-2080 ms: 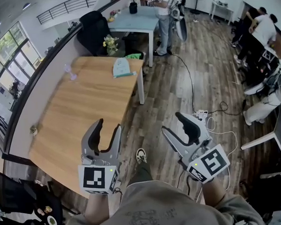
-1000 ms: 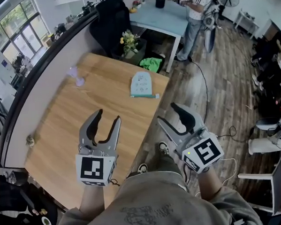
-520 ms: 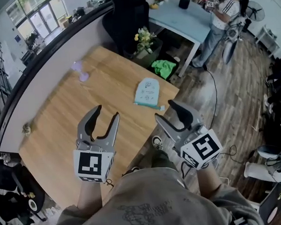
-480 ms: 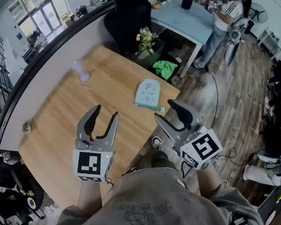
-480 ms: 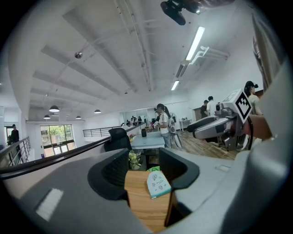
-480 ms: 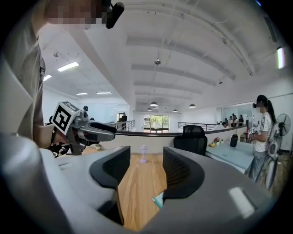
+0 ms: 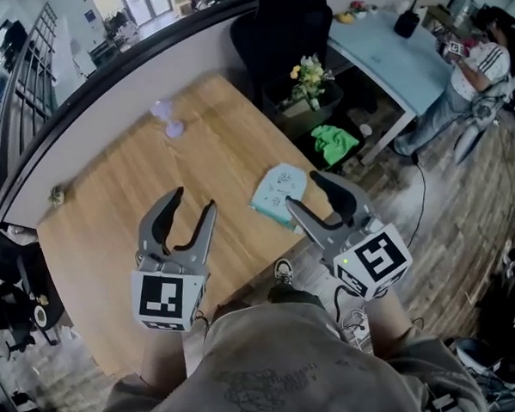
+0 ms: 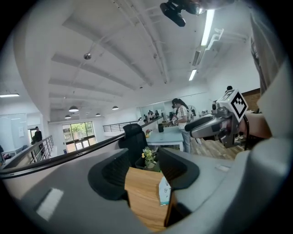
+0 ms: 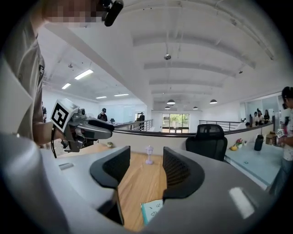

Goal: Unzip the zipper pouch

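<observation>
Moved: your view has swung round since half a second ago, and the zipper pouch now shows much closer to your right gripper; your left gripper keeps the same pose out in front of you.
Left gripper: jaws wide apart with nothing between them, and you're holding it over the near part of the wooden table.
Right gripper: jaws spread as well and empty. From your head its tips show just beside the pouch's near end, but its own view shows the pouch lying below the jaws, not between them.
Zipper pouch: flat on the table at its near right corner, pale teal, with a darker teal band along the end nearest you.
Purple lamp: upright by the table's far edge, well apart from the pouch.
Past the table: black chair, a pot of flowers, and a green cloth on the floor.
</observation>
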`<state>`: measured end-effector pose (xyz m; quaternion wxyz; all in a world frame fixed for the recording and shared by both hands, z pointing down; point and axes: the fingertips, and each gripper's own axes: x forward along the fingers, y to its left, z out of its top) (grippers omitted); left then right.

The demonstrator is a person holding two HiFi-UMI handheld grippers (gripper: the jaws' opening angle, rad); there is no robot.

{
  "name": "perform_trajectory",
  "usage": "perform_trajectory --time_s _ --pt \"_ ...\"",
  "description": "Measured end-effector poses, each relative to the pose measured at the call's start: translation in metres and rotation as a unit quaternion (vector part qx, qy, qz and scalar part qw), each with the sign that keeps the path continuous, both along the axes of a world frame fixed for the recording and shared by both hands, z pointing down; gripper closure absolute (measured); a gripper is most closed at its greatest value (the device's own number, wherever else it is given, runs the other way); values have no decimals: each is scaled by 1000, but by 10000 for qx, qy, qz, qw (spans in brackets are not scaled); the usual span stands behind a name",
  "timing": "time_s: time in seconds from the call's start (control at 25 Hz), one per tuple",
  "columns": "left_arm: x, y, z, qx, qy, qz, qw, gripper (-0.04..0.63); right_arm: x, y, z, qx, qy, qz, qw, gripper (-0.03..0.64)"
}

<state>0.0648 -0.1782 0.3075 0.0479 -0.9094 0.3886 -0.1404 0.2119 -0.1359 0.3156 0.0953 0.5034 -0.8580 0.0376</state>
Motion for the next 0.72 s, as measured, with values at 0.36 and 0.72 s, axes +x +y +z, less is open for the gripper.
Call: perform_trajectory --time_s 0.36,0.72 --pt "17 -8 13 -43 -156 -578 9982 411 9 -36 18 -190 184 -1021 9944 402" --pt "0 -24 21 -135 -244 -616 9977 411 -15 -52 40 -552 130 -1388 9887 403"
